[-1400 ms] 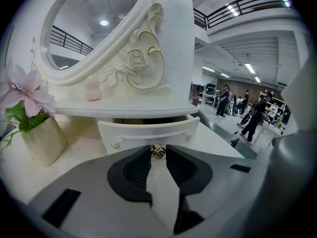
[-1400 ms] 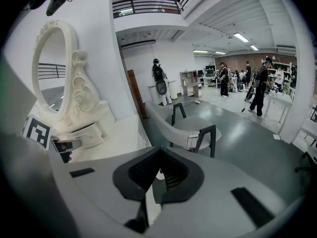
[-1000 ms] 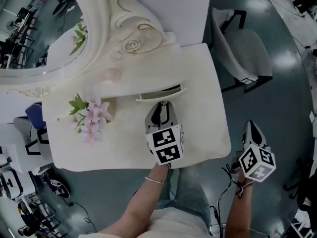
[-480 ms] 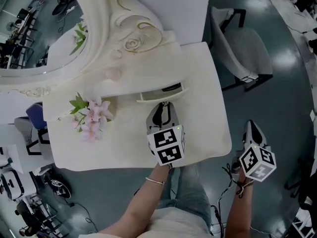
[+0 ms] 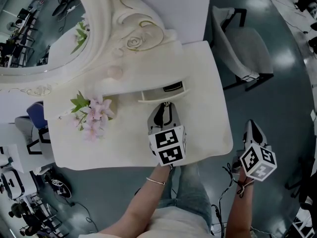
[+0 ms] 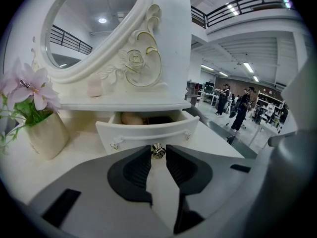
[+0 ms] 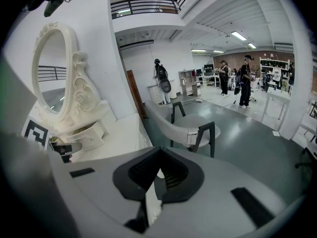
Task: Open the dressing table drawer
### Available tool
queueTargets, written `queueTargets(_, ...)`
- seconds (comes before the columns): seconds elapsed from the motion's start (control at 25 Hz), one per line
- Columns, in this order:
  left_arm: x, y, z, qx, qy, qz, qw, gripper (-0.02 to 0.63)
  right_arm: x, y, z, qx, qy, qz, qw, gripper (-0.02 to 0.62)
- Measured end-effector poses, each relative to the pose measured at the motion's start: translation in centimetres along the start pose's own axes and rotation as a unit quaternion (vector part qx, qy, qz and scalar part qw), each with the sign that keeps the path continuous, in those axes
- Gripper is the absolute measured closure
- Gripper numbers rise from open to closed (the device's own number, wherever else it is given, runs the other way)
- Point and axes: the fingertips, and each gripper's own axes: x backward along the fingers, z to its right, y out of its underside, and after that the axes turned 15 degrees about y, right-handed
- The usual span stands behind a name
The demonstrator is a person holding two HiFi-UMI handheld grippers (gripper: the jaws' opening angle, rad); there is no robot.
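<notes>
Dressing table (image 5: 208,118): left tongs (image 6: 158,151) pinch drawer knob (image 6: 158,149); right tongs (image 7: 159,172) closed empty above floor (image 5: 280,108).

Drawer (image 5: 163,92) partly open; left gripper (image 5: 166,104) at its front; right gripper (image 5: 251,128) well apart.

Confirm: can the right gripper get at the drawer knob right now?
Probably not. The left gripper's jaws are closed on the knob, covering both sides, and its body sits squarely before the drawer. The right gripper hangs off the table's right edge, aimed at the chair.
</notes>
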Motion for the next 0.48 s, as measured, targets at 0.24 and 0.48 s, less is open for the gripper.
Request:
queueTargets(0.24, 0.14, 0.15, 0.11, -0.002, 0.003, 0.001, 1.0, 0.5, 0.02, 0.17, -0.18, -0.001, 0.0, -0.001, 1.0, 0.589)
queueTargets(0.48, 0.29, 0.25, 0.28, -0.005, 0.004, 0.001, 1.0, 0.5, 0.08, 0.46, -0.21, -0.001, 0.001, -0.001, 1.0, 0.589)
